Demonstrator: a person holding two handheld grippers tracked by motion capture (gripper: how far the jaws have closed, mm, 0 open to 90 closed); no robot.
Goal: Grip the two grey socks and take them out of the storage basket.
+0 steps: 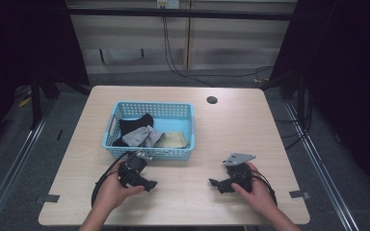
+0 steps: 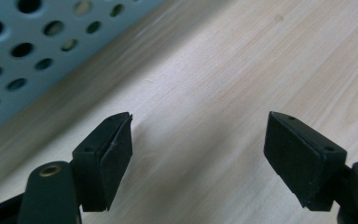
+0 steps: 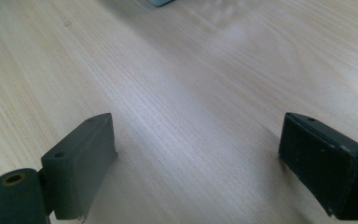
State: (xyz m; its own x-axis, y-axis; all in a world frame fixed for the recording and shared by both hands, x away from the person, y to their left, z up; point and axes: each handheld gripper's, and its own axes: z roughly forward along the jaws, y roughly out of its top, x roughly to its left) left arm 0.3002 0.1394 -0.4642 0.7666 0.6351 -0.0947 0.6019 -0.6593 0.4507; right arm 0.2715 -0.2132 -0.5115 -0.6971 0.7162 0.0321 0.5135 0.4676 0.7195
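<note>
Blue basket (image 1: 149,153) just beyond left gripper (image 1: 150,185) fingers (image 2: 108,158), not touching; well apart from right gripper (image 1: 213,183). Inside basket: black cloth (image 1: 134,125), grey cloth (image 1: 139,136), tan cloth (image 1: 172,140). Both sets of fingers released wide, nothing between, low over bare worktop (image 1: 197,207).

A light wooden table (image 1: 250,130) with a round dark hole (image 1: 212,100) near its far edge stands on grey floor (image 1: 29,159), black cables (image 1: 183,72) trailing behind it, and what may be tape marks (image 1: 298,195) at its near corners.
</note>
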